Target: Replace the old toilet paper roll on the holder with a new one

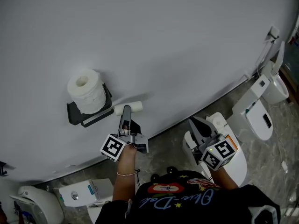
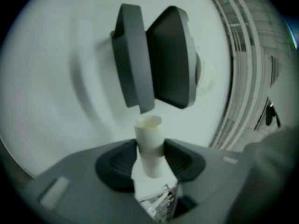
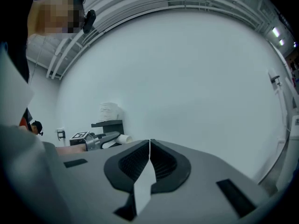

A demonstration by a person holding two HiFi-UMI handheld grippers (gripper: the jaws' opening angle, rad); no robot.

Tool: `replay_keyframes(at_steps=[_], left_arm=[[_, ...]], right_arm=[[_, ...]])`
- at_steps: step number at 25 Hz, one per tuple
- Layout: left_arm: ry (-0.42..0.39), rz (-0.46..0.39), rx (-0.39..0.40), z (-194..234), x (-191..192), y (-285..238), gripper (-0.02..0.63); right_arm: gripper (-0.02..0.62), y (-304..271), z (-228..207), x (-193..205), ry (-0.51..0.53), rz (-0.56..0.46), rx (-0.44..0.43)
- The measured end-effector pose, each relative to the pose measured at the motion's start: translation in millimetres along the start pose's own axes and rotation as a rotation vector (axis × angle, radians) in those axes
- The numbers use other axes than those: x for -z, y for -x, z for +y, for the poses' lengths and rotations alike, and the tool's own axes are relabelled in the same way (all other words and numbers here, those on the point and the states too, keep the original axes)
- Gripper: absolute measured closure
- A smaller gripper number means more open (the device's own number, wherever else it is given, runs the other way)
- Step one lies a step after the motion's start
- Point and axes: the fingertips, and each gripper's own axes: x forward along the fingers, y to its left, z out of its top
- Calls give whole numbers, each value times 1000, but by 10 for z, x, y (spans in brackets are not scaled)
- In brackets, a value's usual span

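1. left gripper point(image 1: 125, 112): jaws clenched on the empty cardboard tube point(image 2: 150, 146), held just right of the dark wall holder point(image 1: 91, 117).
2. full toilet paper roll point(image 1: 86, 91): stands upright on top of the holder.
3. right gripper point(image 3: 149, 148): jaws pressed together, empty, well apart from the holder.

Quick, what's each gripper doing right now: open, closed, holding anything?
Left gripper: closed on the empty cardboard tube.
Right gripper: closed, nothing between its jaws.

Holder point(image 2: 168, 59) blurred, outline soft
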Motion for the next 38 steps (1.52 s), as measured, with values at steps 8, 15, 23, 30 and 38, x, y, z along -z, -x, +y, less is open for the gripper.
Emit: replay_keyframes(at_steps=[8,15,23,30,38], left_arm=[[-538,197,-77,-283,346,343,426],[-1119,208,-215,-543,96,837,426],[-1159,170,-337,-529,-171,1237,428],[-1148,147,-344,-560,-242,1336,426],[-1162,147,-326,-629,-267,1326,426]], right_arm=[[580,3,84,36,-27,-11,-58],[580,-300,548,-35,-94,-63,-252],[580,-542,978,100,-59,-13,-378],[580,-575,1089,157,-46,4,-404],[580,-607,1133,155,-13,2,-413]])
